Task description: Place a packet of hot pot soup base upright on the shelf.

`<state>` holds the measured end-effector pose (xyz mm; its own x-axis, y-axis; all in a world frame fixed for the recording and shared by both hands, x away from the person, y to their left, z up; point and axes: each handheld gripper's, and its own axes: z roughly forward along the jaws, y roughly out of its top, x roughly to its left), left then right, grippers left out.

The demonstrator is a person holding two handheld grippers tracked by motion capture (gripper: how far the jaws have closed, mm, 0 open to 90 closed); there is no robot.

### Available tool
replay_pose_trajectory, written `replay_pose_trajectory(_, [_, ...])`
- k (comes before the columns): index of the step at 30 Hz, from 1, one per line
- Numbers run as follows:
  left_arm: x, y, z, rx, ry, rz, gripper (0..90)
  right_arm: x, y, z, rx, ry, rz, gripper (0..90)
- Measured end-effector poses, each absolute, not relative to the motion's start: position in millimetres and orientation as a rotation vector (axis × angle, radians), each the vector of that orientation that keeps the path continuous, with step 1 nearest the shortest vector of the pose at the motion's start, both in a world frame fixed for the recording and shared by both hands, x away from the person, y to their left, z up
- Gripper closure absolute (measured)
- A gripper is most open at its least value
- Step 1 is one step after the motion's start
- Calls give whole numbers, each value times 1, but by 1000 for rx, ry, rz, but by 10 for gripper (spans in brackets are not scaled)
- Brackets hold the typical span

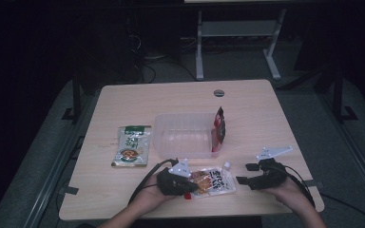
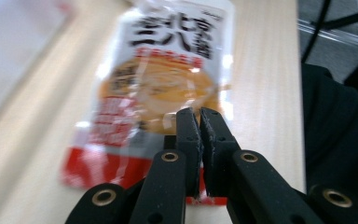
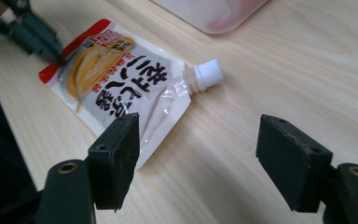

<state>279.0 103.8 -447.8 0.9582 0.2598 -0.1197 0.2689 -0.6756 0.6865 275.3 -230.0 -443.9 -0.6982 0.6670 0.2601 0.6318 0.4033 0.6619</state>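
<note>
A spouted sauce pouch [image 1: 218, 180] with an orange picture, black lettering and a red bottom end lies near the table's front edge. In the left gripper view the pouch [image 2: 168, 70] runs away from the jaws. My left gripper [image 2: 200, 114] has its jaws pressed together at that red end, and its tips [image 3: 56, 55] meet the pouch's edge in the right gripper view. My right gripper [image 3: 199, 130] stands wide open just short of the pouch [image 3: 121, 79], nothing between its pads. The white cap [image 3: 207, 74] points toward the container. In the high view the right gripper [image 1: 246, 174] sits right of the pouch.
A clear plastic container [image 1: 161, 137] stands mid-table, with a red packet [image 1: 219, 124] upright at its right end. A green packet [image 1: 132, 145] lies flat to its left. A round cable hole [image 1: 218, 92] is near the far edge. Dark floor and a desk frame lie beyond.
</note>
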Motion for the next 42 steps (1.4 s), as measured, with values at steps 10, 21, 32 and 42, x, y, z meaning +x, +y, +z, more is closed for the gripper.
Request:
replay_pose_trajectory(10, [293,116,-451,2347,455,3,861,275,-227,-447,1206,2611,1192,273])
replay_pose_trajectory(21, [292,110,-459,2410,448,27,899,276,-225,-452,1228,2643,1204,293])
replay_pose_trajectory(32, [291,109,-460,2405,460,24,899,281,-217,-460,1254,2701,1232,376])
replay_pose_trajectory(42, [291,109,-461,2387,478,18,899,291,-207,-466,1289,2741,1250,628])
